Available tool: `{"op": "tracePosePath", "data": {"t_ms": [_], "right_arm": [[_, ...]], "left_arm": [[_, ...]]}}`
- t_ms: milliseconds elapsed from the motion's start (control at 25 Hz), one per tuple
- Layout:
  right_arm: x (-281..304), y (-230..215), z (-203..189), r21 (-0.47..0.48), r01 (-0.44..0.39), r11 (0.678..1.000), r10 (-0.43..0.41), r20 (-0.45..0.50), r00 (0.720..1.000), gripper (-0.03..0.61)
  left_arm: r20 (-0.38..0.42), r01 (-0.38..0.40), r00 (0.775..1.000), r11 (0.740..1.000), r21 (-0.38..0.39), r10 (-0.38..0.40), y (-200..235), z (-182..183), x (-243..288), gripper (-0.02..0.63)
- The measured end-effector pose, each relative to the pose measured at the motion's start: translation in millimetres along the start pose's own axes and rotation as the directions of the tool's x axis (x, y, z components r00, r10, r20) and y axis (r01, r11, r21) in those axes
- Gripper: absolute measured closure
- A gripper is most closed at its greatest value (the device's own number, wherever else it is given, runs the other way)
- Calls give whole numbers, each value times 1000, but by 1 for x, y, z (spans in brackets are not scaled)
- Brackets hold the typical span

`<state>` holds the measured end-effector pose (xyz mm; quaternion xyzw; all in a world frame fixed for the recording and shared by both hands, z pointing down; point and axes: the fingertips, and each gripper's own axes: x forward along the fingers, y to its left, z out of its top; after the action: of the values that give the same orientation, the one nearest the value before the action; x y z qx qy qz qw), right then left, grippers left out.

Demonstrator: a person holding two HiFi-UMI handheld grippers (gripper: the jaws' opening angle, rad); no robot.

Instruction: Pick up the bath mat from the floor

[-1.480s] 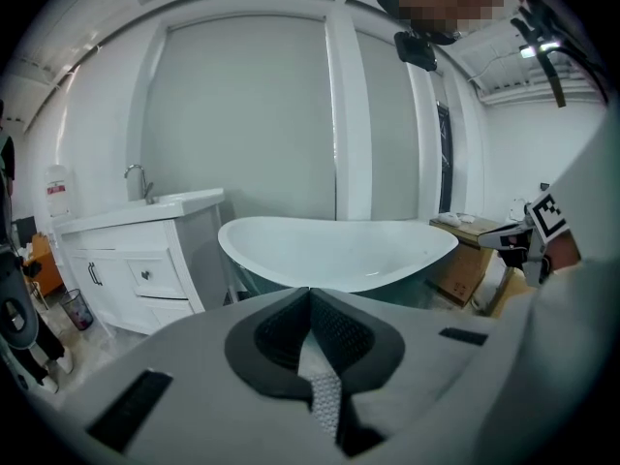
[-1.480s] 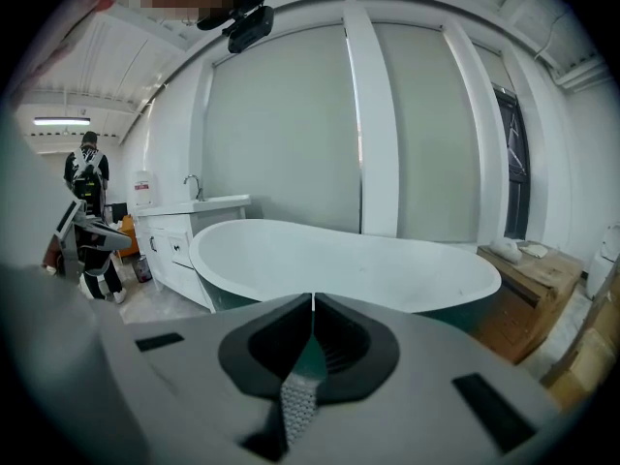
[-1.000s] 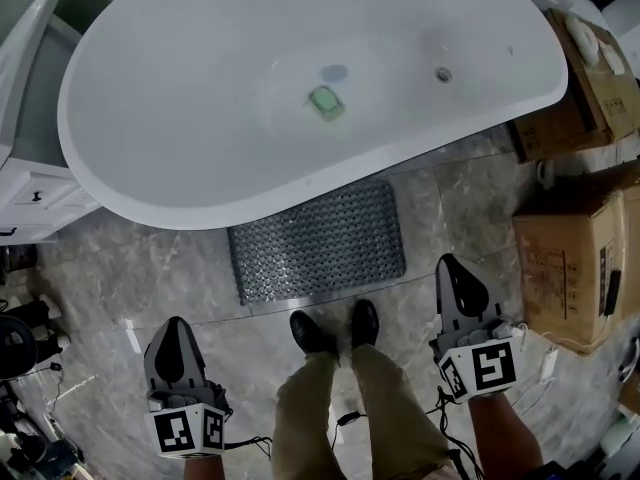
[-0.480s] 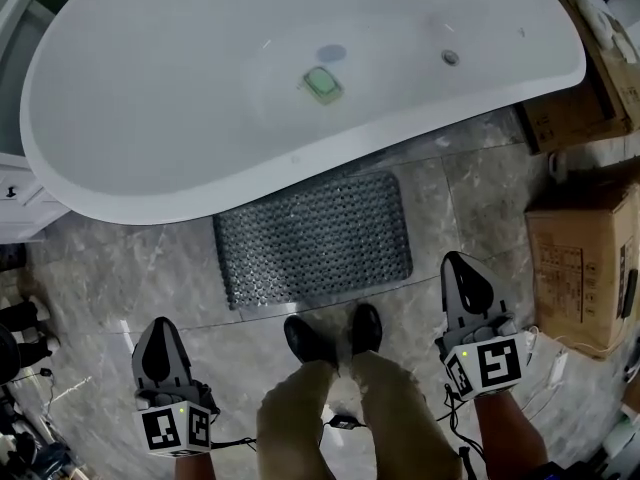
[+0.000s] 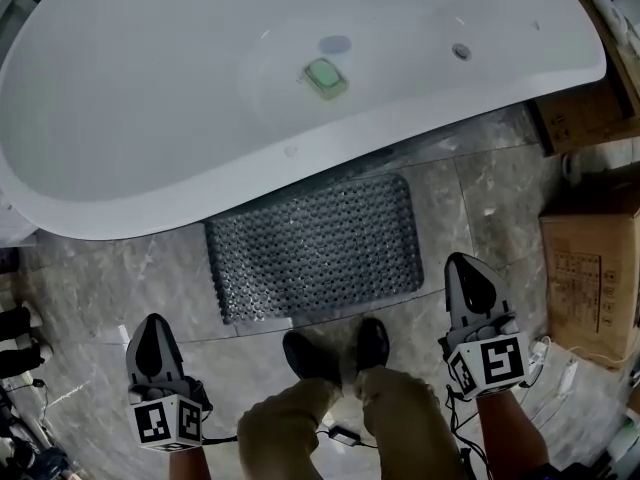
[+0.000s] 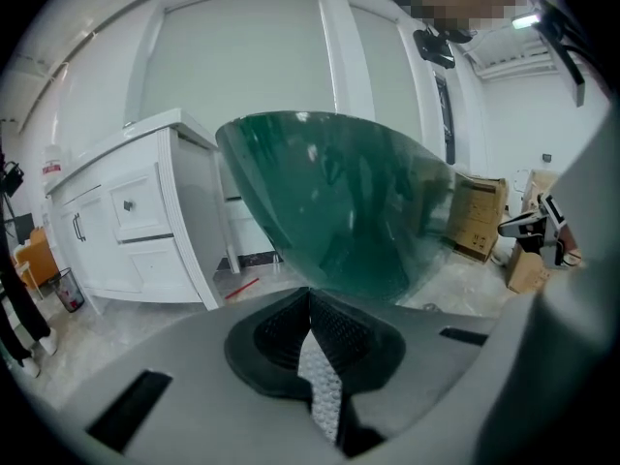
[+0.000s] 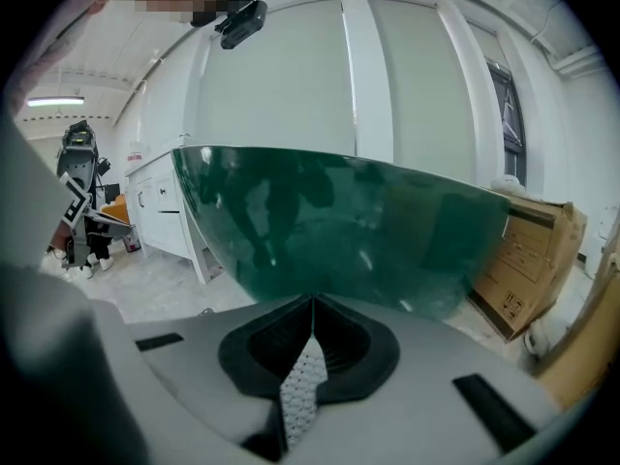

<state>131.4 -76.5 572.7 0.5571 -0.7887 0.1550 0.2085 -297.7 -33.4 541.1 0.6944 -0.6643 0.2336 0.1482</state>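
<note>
A grey studded bath mat [image 5: 312,245] lies flat on the marble floor against the foot of the white bathtub [image 5: 180,98]. My left gripper [image 5: 150,326] hangs near the floor to the mat's lower left, jaws shut and empty. My right gripper [image 5: 463,268] sits just right of the mat's right edge, also shut on nothing. In the left gripper view the closed gripper [image 6: 310,298] points at the tub's dark green outer wall [image 6: 339,201]; the right gripper [image 7: 312,308] faces the same green wall [image 7: 349,231]. The mat is hidden in both gripper views.
The person's two black shoes [image 5: 335,348] stand just short of the mat's near edge. Cardboard boxes [image 5: 590,268] stand at the right. A white cabinet [image 6: 126,221] is left of the tub. A green soap [image 5: 325,76] lies inside the tub. Cables trail on the floor.
The view and both grippers have dropped lower; the tub and mat look bigger. The left gripper now sits further from the mat in the picture. Both stay shut.
</note>
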Motion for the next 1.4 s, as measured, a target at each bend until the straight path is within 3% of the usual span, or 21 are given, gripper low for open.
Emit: {"op": "tracePosePath", "data": {"t_ms": [880, 1400], "right_arm": [[73, -22, -124, 41, 42, 998, -41, -31, 999, 560], [108, -32, -183, 73, 59, 996, -55, -51, 997, 560]], "left_arm": [[-36, -43, 998, 999, -7, 43, 16, -133, 78, 588], [-46, -49, 998, 999, -12, 48, 15, -187, 113, 588]]}}
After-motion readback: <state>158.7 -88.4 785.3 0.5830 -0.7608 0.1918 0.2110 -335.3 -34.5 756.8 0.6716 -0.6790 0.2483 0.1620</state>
